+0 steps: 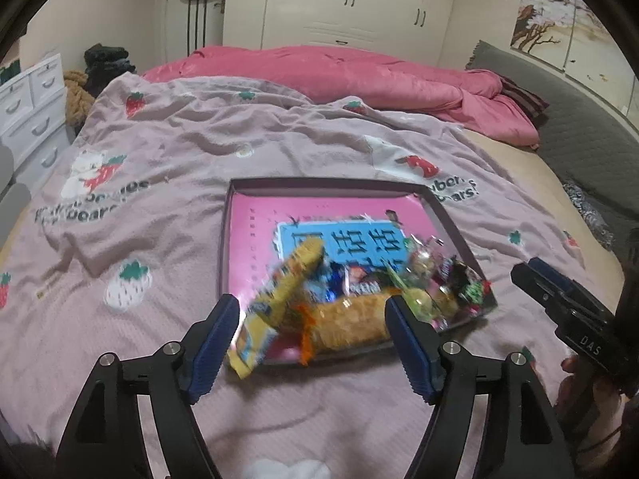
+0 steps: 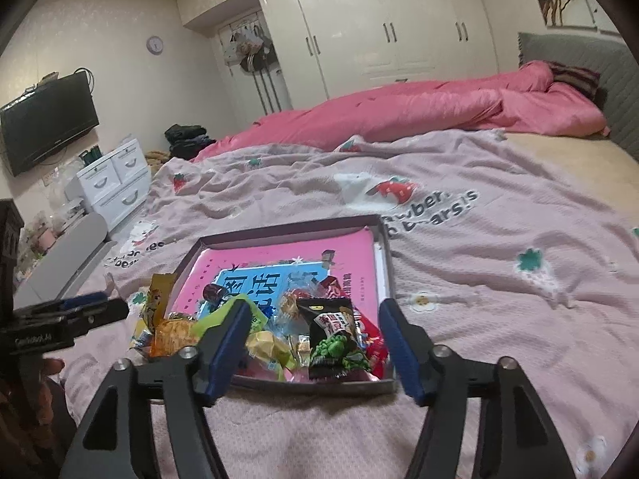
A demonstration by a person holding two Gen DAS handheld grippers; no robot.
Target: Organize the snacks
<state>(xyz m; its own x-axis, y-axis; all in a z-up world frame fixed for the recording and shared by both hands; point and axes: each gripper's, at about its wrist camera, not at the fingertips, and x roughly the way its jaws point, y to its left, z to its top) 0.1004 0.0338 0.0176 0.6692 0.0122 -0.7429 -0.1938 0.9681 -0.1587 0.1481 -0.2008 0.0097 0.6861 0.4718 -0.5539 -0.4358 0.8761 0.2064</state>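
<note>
A shallow dark-rimmed tray (image 1: 327, 181) (image 2: 287, 229) with a pink and blue bottom lies on the bed's strawberry-print blanket (image 1: 179, 139). Several wrapped snacks are heaped at its near end. My left gripper (image 1: 311, 303) hangs open over the tray's near edge. A blurred long yellow packet (image 1: 279, 291) slants across the rim beyond its fingers, touching neither pad, beside an orange packet (image 1: 351, 323). My right gripper (image 2: 314, 305) is open above the near right corner, with a black and green packet (image 2: 335, 335) lying beyond its pads. Each gripper shows at the edge of the other's view.
A pink quilt (image 2: 419, 111) is bunched along the far side of the bed, with a grey padded headboard (image 1: 579, 127) at the right. White drawers (image 2: 116, 183) and a wall television (image 2: 48, 119) stand to the left. White wardrobes (image 2: 379, 20) line the back wall.
</note>
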